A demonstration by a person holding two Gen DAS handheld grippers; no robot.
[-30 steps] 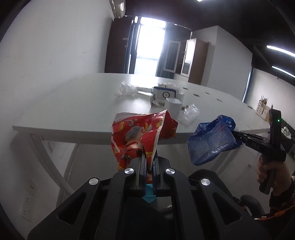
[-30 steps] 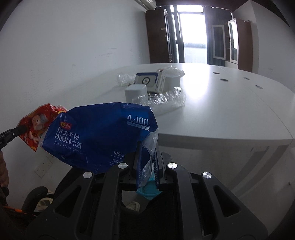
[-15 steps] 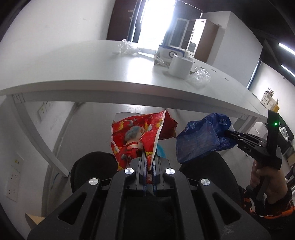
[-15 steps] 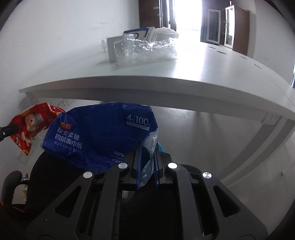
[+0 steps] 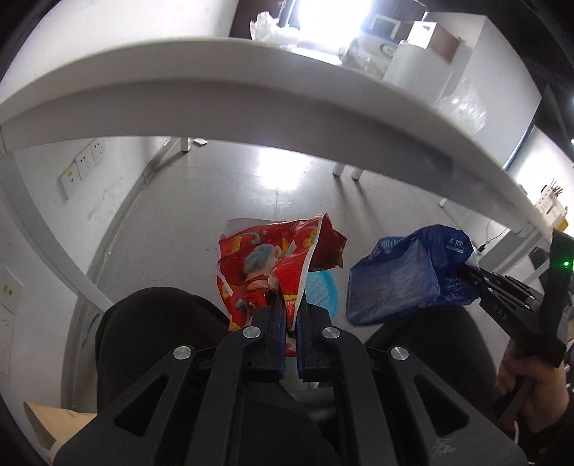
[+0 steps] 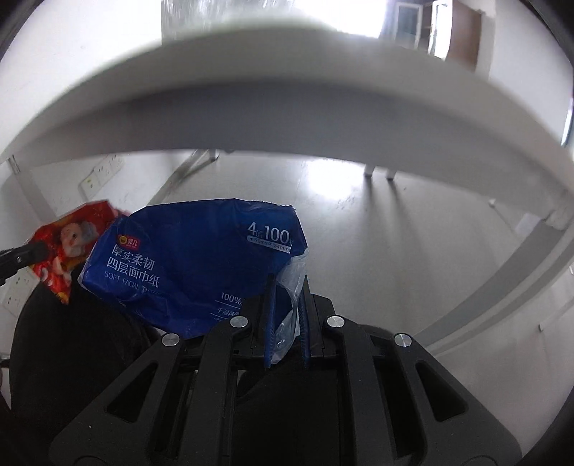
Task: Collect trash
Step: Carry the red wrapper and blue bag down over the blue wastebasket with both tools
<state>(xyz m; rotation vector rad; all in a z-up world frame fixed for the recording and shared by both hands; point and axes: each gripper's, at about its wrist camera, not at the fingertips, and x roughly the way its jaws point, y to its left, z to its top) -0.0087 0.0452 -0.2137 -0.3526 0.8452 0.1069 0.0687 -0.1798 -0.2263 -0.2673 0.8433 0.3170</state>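
**Two wrappers in hand, more rubbish left on the bench**

The left tool [image 5: 291, 315] is pressed together on the lower edge of a red snack wrapper [image 5: 267, 272], which stands up crumpled above the jaws. The right tool [image 6: 286, 301] pinches the clear plastic end of a blue tissue pack wrapper [image 6: 193, 265]; the pack hangs out to the left of the jaws and looks empty and soft. Both wrappers are in the air, below the edge of the white bench [image 5: 251, 93] and above the grey floor [image 5: 222, 200], and they are near each other but apart.

So, as I judge it, one part of the task is done: two pieces are taken from the bench. They are not yet dropped anywhere. On the bench some things remain: crumpled clear plastic [image 5: 267, 21] at the far side, a white roll [image 5: 418, 71] and more clear film [image 5: 462, 104] beside it. Whether all of these are trash I cannot tell.

About containers: a round light blue thing [image 5: 321, 292] shows on the floor just behind the red wrapper, perhaps a bin, but most of it is hidden and I cannot see what is inside. A brown cardboard corner [image 5: 53, 423] is at the lower left; its content is not visible
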